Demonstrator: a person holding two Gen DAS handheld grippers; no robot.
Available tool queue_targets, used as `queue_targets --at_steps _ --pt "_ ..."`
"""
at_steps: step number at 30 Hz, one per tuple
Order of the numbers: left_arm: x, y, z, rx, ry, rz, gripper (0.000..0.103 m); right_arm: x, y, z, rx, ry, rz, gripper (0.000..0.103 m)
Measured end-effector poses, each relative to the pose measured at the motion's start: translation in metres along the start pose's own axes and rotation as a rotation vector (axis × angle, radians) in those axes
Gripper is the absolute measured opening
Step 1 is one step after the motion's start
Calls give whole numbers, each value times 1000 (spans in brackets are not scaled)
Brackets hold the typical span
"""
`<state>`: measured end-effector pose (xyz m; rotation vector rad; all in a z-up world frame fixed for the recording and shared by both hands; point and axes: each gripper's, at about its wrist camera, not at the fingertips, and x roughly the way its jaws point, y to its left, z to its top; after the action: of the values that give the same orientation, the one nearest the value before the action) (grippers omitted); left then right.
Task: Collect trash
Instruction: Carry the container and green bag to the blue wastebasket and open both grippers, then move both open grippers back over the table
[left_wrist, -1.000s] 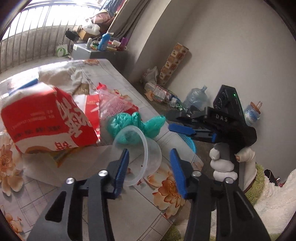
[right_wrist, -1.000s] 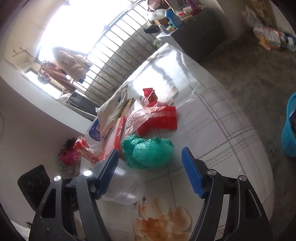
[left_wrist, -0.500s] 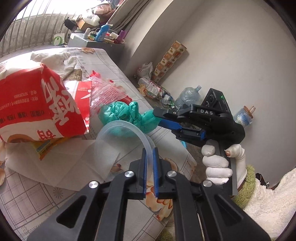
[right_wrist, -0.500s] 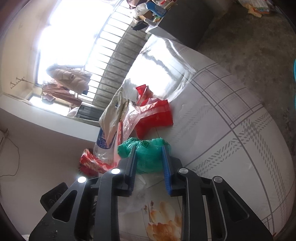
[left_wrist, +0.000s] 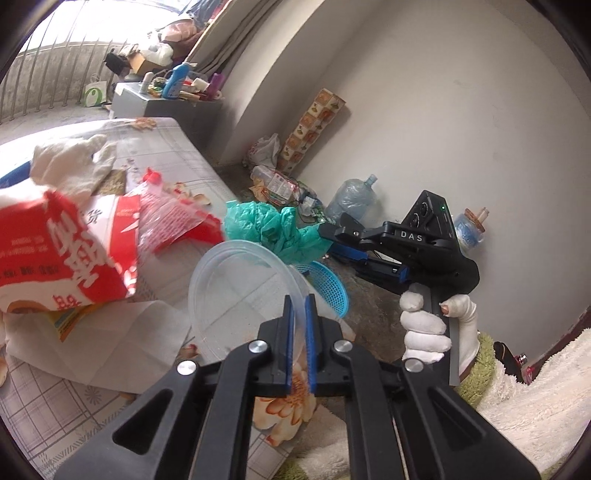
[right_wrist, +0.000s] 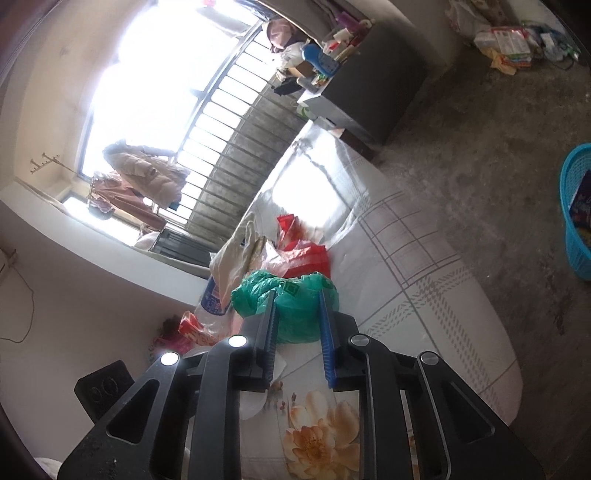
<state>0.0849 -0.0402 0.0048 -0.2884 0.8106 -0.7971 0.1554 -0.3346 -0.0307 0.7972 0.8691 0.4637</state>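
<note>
While you hold both tools over the table (right_wrist: 424, 258):
Left gripper (left_wrist: 299, 302): your jaws are clamped on the clear plastic lid (left_wrist: 236, 291), raised above the table.
Right gripper (right_wrist: 297, 295): your jaws are closing, pads pressing the green bag (right_wrist: 295, 299), at the table's near edge.

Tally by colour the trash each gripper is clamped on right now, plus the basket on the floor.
Clear: 1, plastic cup in left gripper
Green: 1, plastic bag in right gripper, closing
Blue: 1, basket
Total: 3
</note>
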Motion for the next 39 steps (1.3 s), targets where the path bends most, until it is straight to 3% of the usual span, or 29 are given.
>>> queue_targets --at_steps 7,13,20,26,31,32,33,35,39 --pt "25 -28 32 101 20 -60 5 -60 -22 14 20 -172 -41 19" --pt "91 -53 78 173 108 -165 5 -122 -70 18 103 -357 -166 19" --pt "216 -107 119 227 302 -256 5 -159 -150 12 284 -483 -429 19" --pt "353 -139 121 300 495 -197 5 -157 -221 30 411 -507 -562 20" --pt "438 -150 102 340 573 -130 6 -147 -271 51 467 -496 -633 28" --pt "450 -148 98 339 592 -123 14 -143 -280 55 469 -485 -651 38" --pt "461 -147 93 340 614 -103 34 -136 -290 59 475 -473 -664 48" --pt "480 -144 89 339 617 -22 53 -129 -305 62 485 -439 -679 50" --pt "473 -135 89 323 589 -16 58 -128 -307 52 483 -434 -683 53"
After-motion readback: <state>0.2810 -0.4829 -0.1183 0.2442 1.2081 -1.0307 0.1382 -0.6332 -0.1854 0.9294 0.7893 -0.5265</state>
